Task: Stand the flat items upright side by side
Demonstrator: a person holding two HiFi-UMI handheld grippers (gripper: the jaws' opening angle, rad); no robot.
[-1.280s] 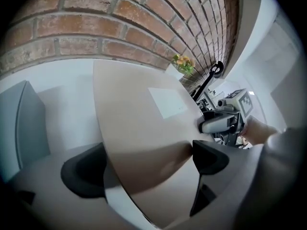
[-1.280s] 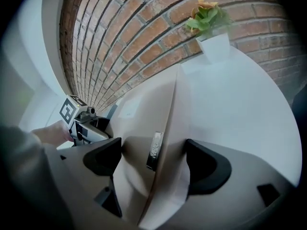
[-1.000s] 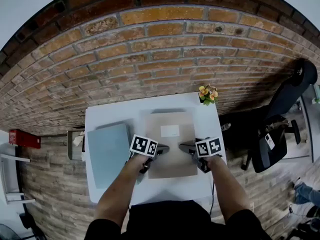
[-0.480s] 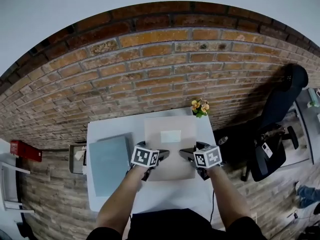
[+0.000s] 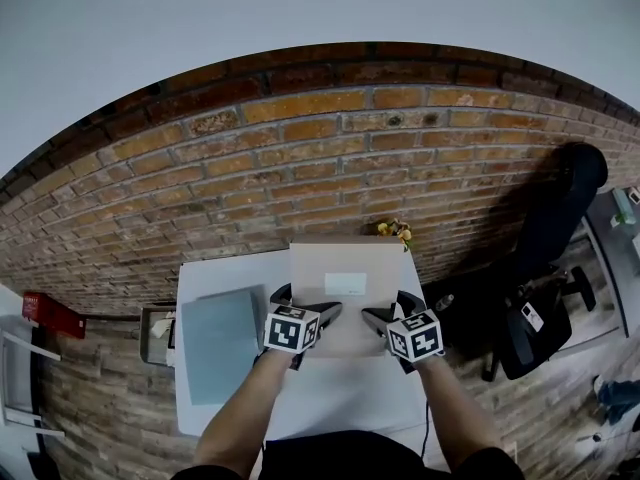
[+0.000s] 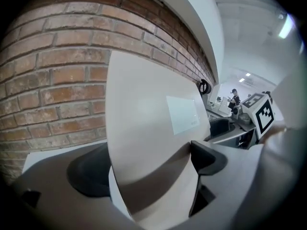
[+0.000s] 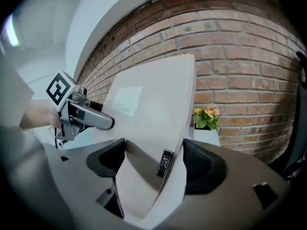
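A beige flat folder (image 5: 345, 268) with a white label (image 5: 345, 285) is tilted up from the white table (image 5: 330, 398), its face toward me and its top edge against the brick wall. My left gripper (image 5: 333, 311) is shut on its lower left edge, and my right gripper (image 5: 368, 315) is shut on its lower right edge. In the left gripper view the folder (image 6: 144, 109) fills the space between the jaws. In the right gripper view the folder (image 7: 153, 109) sits between the pads, with a small dark clasp (image 7: 165, 163) on its edge. A blue-grey flat item (image 5: 222, 343) lies flat at the table's left.
A small pot of flowers (image 5: 393, 231) stands at the table's far right corner, just behind the folder. The brick wall (image 5: 300, 158) runs right behind the table. A black office chair (image 5: 560, 218) stands to the right, and a red object (image 5: 50, 313) is on the floor at the left.
Both grippers have risen with the beige folder. It lay flat on the table and now stands steeply tilted, its far edge lifted toward the wall. The blue-grey item has not moved.
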